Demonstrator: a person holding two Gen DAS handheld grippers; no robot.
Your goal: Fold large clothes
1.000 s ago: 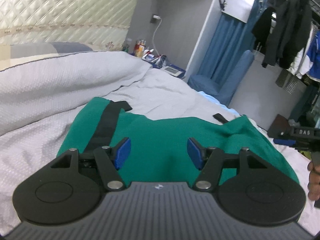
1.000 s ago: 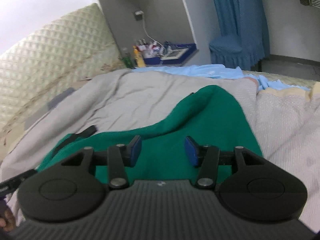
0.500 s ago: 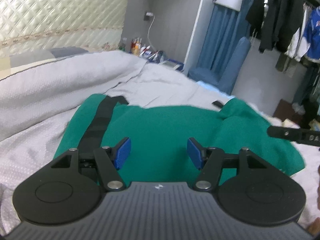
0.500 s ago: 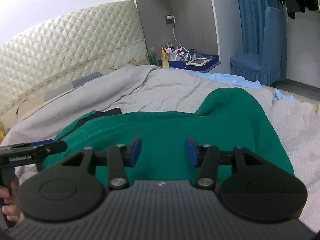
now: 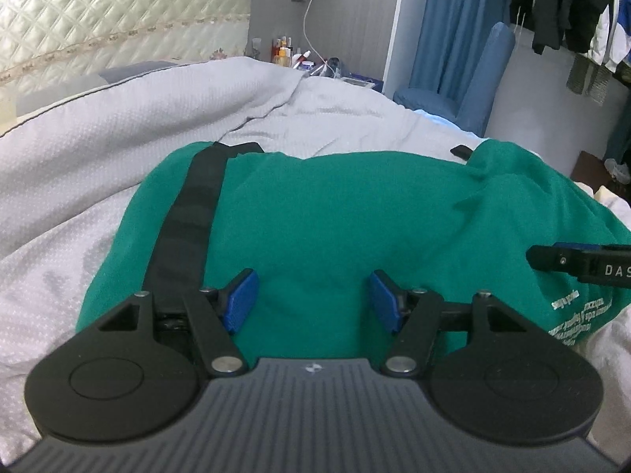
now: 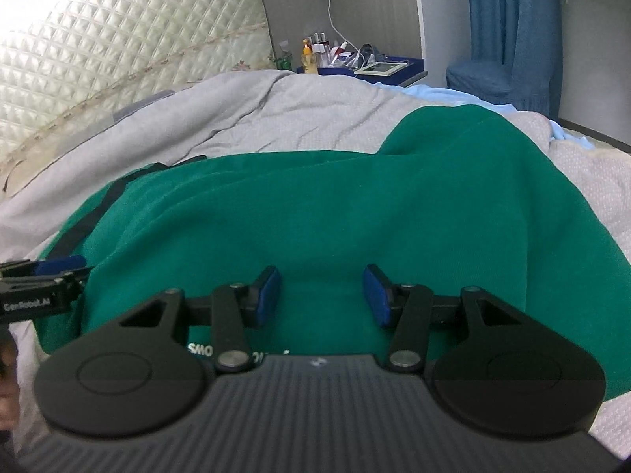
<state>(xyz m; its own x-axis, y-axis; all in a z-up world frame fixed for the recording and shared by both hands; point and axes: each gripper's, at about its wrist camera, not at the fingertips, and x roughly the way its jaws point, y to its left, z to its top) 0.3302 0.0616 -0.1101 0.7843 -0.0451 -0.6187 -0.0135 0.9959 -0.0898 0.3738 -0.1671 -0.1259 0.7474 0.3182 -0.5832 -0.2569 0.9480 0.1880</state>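
Green garment (image 5: 335, 220) lies spread on the grey quilt (image 5: 98, 165) of the bed, a black stripe (image 5: 189, 216) running along its left side and white lettering (image 5: 579, 315) at its near right corner. Over the near left part hangs the left hand-held gripper (image 5: 311, 301), blue pads apart and nothing between them. Right of it, over the near middle, the right hand-held gripper (image 6: 320, 295) is likewise released, clear of the cloth. Far right stands a blue chair (image 6: 508, 51)
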